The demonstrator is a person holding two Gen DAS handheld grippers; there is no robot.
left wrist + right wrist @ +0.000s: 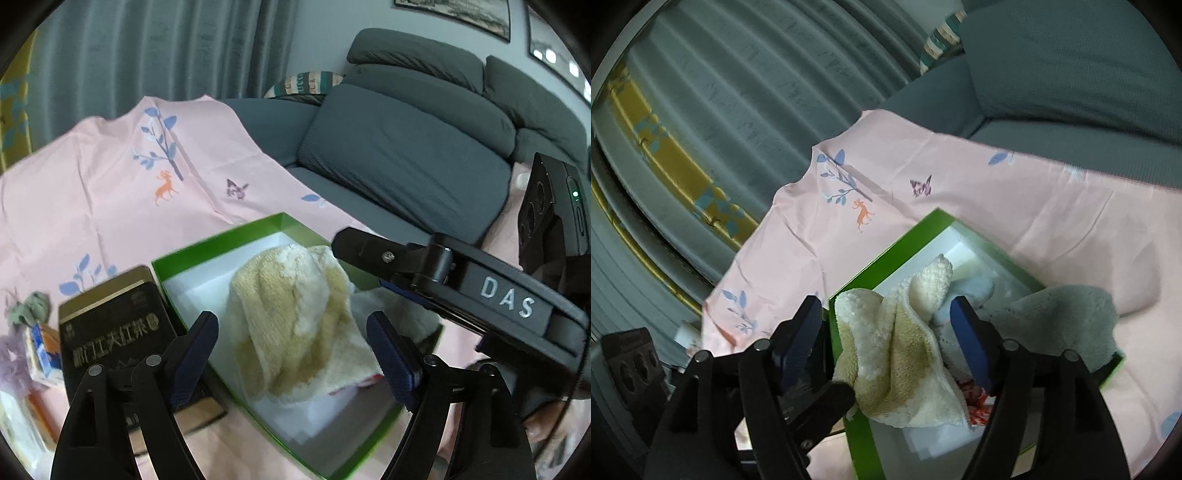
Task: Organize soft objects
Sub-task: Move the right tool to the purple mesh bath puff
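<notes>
1. The left claw (291,354) stands wide open above the shallow green cardboard box with a white lining (236,236), its blue pads (195,343) clear of the cloth.
2. The crumpled cream-and-yellow terry towel (295,325) lies in the box, directly between and beyond the left claw's fingers, touching neither.
3. The right claw (886,343) is also open; the same towel sits between its fingers, draped over the box's near rim.
4. A fluffy grey cloth (1063,321) lies right of the right claw, over the box's edge.
5. A dark rectangular tea tin with gold lettering (110,332) stands just left of the left claw on the pink printed sheet (110,184).
</notes>
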